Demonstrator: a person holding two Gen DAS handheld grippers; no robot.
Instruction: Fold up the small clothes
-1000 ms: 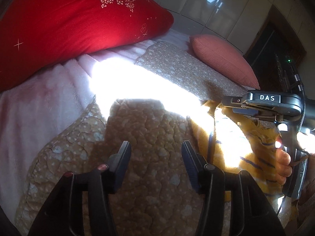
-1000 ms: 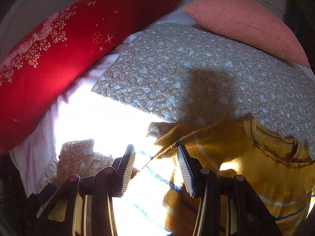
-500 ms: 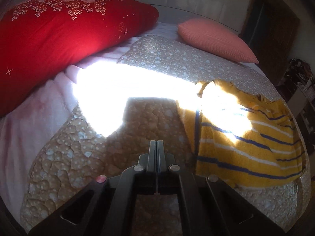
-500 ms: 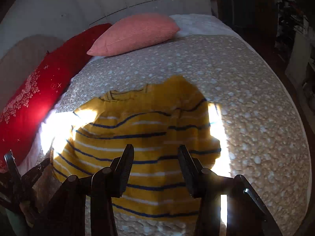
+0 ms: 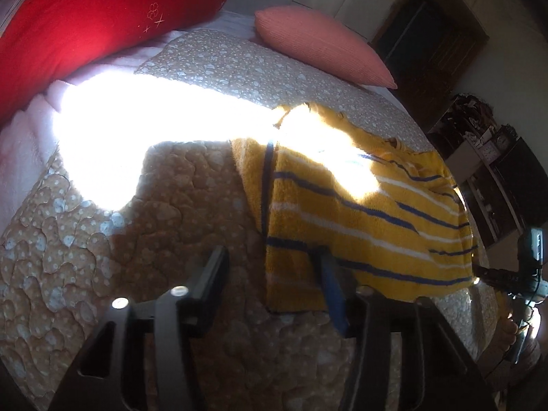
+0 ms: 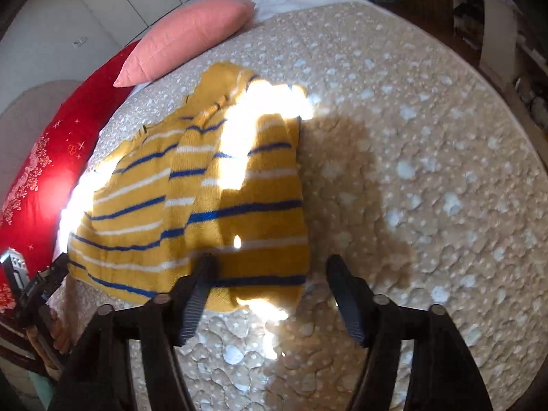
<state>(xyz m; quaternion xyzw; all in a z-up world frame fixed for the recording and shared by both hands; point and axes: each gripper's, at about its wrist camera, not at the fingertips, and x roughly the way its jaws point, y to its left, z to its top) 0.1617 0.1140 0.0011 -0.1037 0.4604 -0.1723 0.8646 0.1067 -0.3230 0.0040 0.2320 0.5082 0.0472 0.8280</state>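
A small yellow sweater (image 5: 359,212) with blue and white stripes lies partly folded on the quilted bedspread (image 5: 102,257); it also shows in the right wrist view (image 6: 205,191). My left gripper (image 5: 270,267) is open and empty, just above the sweater's near left edge. My right gripper (image 6: 269,274) is open and empty, over the sweater's near right corner. A bright sun patch crosses the sweater and bedspread.
A red pillow (image 5: 85,24) and a pink pillow (image 5: 322,44) lie at the head of the bed. Dark shelves (image 5: 496,178) stand past the bed's right side. The other gripper (image 6: 20,274) shows at the left edge of the right wrist view.
My left gripper was shut half a second ago and is now open. Both grippers have pulled back from the sweater, which now lies with its sides folded in.
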